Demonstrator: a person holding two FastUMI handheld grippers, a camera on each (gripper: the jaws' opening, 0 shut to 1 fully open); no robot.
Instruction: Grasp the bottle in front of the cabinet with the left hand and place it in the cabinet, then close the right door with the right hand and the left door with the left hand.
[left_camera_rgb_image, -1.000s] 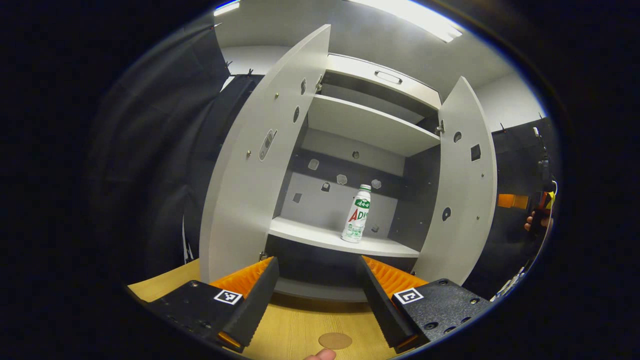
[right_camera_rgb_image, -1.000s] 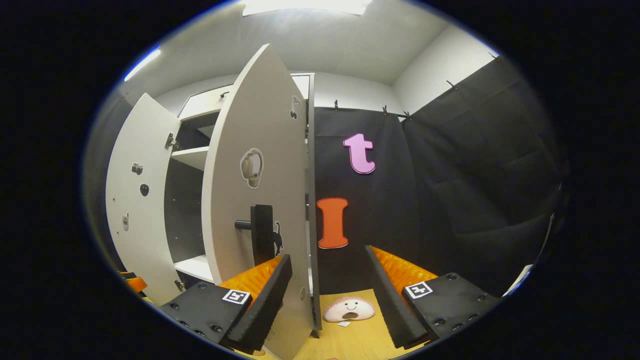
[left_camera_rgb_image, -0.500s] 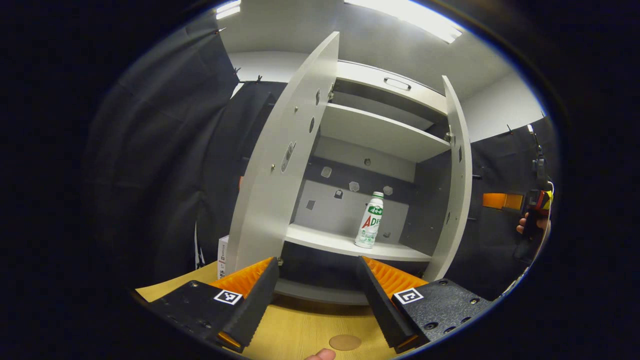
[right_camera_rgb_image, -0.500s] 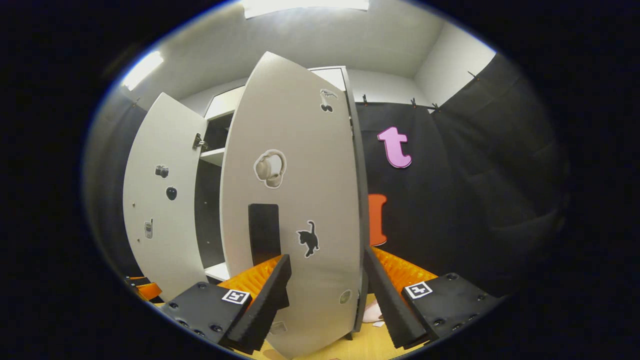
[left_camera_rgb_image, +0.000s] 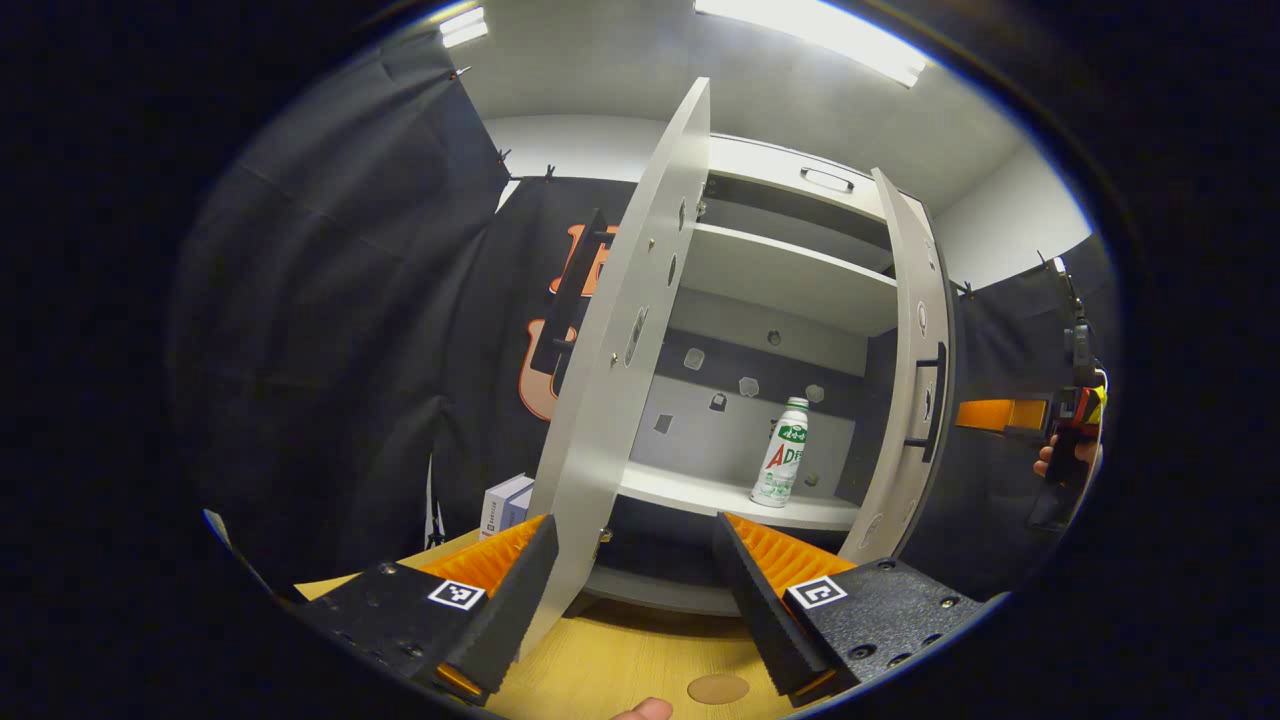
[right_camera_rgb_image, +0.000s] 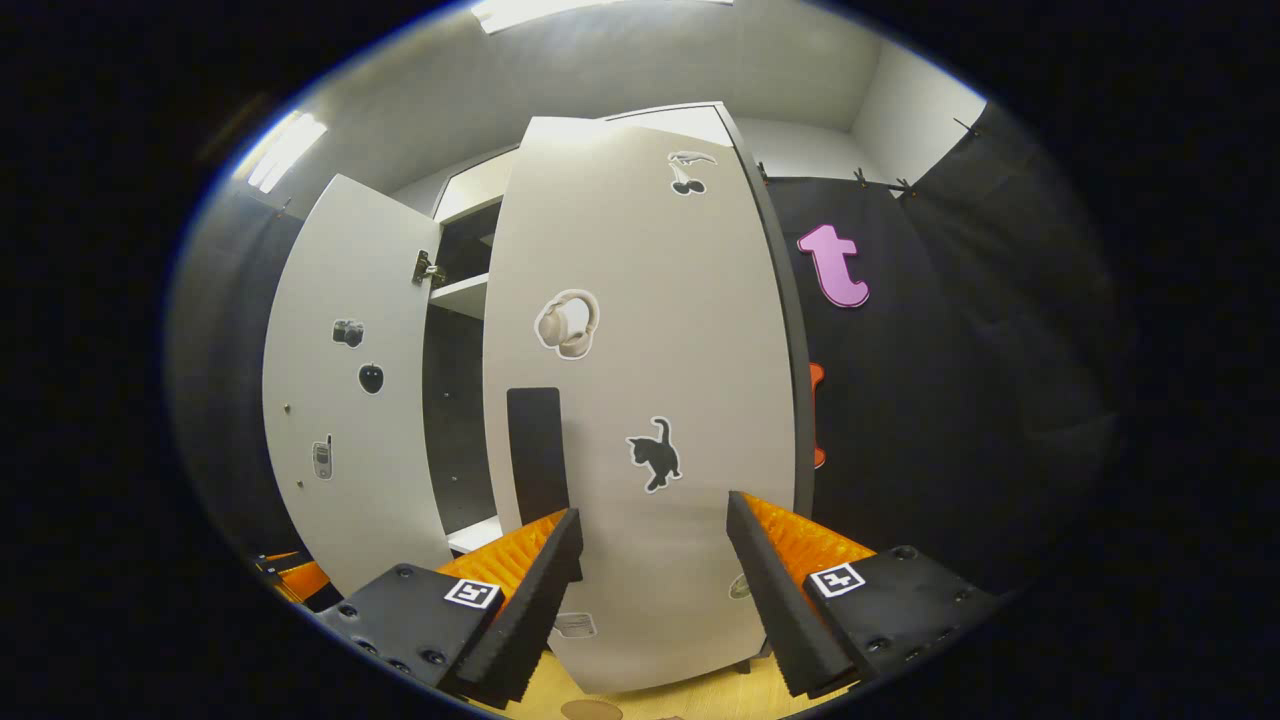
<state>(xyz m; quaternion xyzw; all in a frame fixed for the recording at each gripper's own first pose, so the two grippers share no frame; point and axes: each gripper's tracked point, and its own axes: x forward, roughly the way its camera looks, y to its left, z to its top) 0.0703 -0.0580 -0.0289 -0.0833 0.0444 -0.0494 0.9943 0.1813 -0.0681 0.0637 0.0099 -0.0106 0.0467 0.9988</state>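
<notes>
Cabinet (left_camera_rgb_image: 780, 290): it is standing on the desk (left_camera_rgb_image: 640, 660) with the bottle (left_camera_rgb_image: 781, 452) upright on its middle shelf, so placing looks done.
Right door (right_camera_rgb_image: 640, 400): I am judging this the step in hand; it is sitting part-closed before my right claw (right_camera_rgb_image: 648, 560), which I am holding spread and empty.
Left door (left_camera_rgb_image: 620, 330): it is hanging wide open; my left claw (left_camera_rgb_image: 635, 570) is waiting spread, gripping nothing.
Next move: pushing the right door flush.
Writing: the bottle label is showing red "AD"; the rest is too small.

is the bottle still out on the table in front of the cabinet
No, the bottle stands upright on a shelf inside the cabinet, between the two open doors.
</notes>
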